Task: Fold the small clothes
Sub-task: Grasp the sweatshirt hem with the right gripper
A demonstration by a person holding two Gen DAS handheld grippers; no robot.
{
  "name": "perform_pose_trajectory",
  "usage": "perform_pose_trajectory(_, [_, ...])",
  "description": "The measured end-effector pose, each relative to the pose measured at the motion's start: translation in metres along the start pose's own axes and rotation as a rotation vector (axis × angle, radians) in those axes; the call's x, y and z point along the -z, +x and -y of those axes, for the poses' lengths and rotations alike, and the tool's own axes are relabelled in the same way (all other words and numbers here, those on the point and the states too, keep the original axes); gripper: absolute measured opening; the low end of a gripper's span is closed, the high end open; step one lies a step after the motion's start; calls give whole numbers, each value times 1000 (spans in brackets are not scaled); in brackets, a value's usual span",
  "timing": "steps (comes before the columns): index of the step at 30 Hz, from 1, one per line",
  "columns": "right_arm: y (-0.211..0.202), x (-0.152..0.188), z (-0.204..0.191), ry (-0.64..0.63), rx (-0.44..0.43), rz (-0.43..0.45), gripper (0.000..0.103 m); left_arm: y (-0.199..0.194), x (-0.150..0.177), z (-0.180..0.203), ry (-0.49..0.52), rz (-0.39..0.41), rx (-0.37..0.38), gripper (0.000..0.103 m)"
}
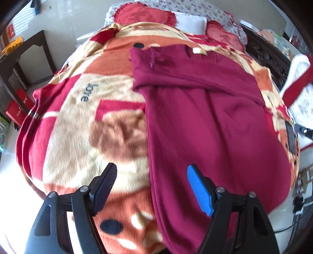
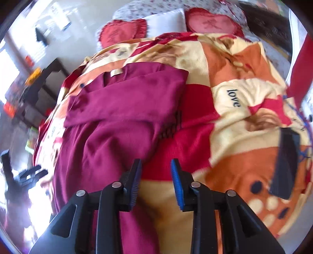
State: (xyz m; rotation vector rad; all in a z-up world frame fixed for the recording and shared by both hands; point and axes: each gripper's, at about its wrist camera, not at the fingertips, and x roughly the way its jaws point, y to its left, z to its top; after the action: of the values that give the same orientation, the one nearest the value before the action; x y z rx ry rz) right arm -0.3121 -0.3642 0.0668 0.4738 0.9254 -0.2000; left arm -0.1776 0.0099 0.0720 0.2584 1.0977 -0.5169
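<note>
A: Where was the garment?
B: The maroon garment (image 1: 211, 121) lay lengthwise on the bed's blanket (image 1: 78, 125), its collar toward the head edge.
A: And the 2 grippers?
B: Left gripper (image 1: 151, 187) released, spread wide; right gripper (image 2: 156, 181) parted narrowly, grasping nothing.

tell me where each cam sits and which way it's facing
Left wrist: on the left gripper, looking down along its open fingers at the maroon garment on the patterned blanket.
Right wrist: on the right gripper, jaws narrowly apart and empty, over the garment's right edge.
Shared: garment, blanket, heart cushions.
</note>
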Motion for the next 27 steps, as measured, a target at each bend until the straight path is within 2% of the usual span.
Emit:
perform_pose_trajectory(4, [-26, 30, -1, -28, -25, 0, 21, -4, 32, 3, 56, -41, 17, 78])
perform_pose_trajectory(7, [-32, 58, 0, -11, -38, -9, 23, 0, 54, 3, 73, -83, 27, 78])
perform_pose_trajectory(14, [-15, 104, 11, 92, -70, -66, 23, 12, 83, 0, -1, -157, 96, 78])
perform_pose_trajectory(17, [-12, 114, 13, 116, -81, -74, 23, 18, 88, 3, -21, -188, 132, 77])
perform_pose_trajectory(20, [-11, 115, 13, 124, -84, -74, 23, 17, 87, 9, -3, -178, 125, 76])
perform_pose_trajectory(27, [-11, 114, 15, 133, -79, -71, 24, 12, 81, 8, -47, -172, 151, 59])
